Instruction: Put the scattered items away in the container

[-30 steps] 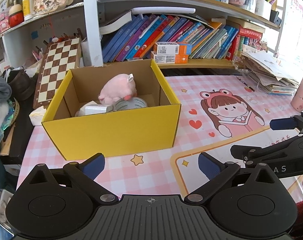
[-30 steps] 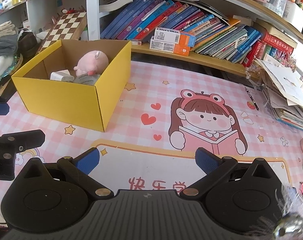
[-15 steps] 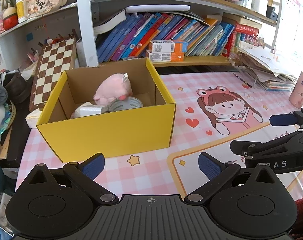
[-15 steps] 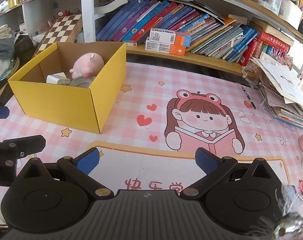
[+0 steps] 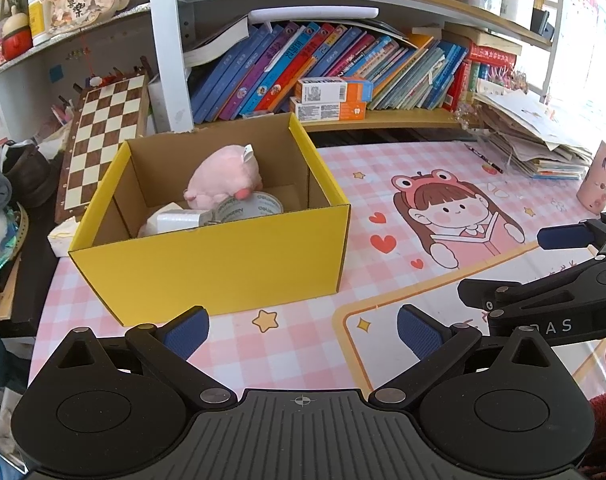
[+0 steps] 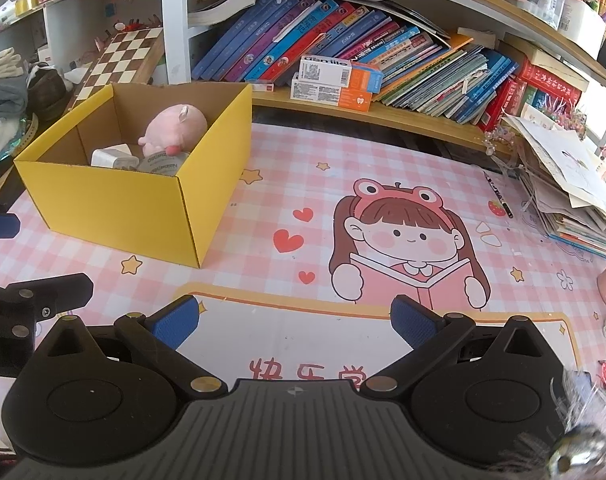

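Note:
A yellow cardboard box stands on the pink checked mat, also in the right wrist view. Inside lie a pink plush pig, a roll of grey tape and a white charger block; the right wrist view shows the pig, tape and charger too. My left gripper is open and empty, in front of the box. My right gripper is open and empty over the mat, to the right of the box.
A bookshelf runs along the back. A chessboard leans behind the box at the left. A paper stack and a pen lie at the right. A pink cup stands at the far right.
Both grippers have drawn back from the box, which looks smaller and farther now. Both stay open and empty.

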`<state>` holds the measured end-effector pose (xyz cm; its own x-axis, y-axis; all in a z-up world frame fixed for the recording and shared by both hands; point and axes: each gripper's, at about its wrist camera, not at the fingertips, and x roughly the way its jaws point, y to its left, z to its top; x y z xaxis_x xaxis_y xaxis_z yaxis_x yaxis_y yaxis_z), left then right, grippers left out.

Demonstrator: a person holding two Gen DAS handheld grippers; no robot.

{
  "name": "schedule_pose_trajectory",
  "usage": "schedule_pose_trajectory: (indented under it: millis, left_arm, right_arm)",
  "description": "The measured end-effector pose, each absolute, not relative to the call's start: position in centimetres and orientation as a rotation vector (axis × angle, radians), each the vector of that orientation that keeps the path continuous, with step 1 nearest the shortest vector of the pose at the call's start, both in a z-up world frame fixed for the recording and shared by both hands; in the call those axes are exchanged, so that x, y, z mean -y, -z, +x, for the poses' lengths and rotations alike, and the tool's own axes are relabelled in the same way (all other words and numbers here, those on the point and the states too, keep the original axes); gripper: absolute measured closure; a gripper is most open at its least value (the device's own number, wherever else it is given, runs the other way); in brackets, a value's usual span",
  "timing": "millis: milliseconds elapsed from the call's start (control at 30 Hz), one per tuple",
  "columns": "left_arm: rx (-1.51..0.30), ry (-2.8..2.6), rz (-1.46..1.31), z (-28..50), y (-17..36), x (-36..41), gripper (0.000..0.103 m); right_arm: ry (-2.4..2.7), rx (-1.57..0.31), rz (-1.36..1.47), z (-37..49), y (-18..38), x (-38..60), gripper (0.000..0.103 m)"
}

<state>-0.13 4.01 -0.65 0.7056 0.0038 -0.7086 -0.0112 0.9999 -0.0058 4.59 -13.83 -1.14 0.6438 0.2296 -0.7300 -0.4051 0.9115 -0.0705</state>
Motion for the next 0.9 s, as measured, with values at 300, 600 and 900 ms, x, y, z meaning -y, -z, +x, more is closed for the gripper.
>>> schedule_pose_trajectory:
  millis: [300,600,900]
  left_arm:
    - [-0.784,-0.009,-0.005,-0.11,0.59,-3.87,0.001]
    - [-0.778,-0.009,-0.008,0.02,0.54,-3.94,0.001]
    - [-0.778,-0.010,-0.018,0.04,0.59,-4.02,0.001]
  right_arm:
    - [-0.369,-0.795,-0.241,4.71,1.25,13.58,0.000]
    - [-0.372,-0.795,-0.243,4.89,1.32,13.70,0.000]
    - [-0.373,-0.799,-0.245,5.06,1.35,13.53,0.000]
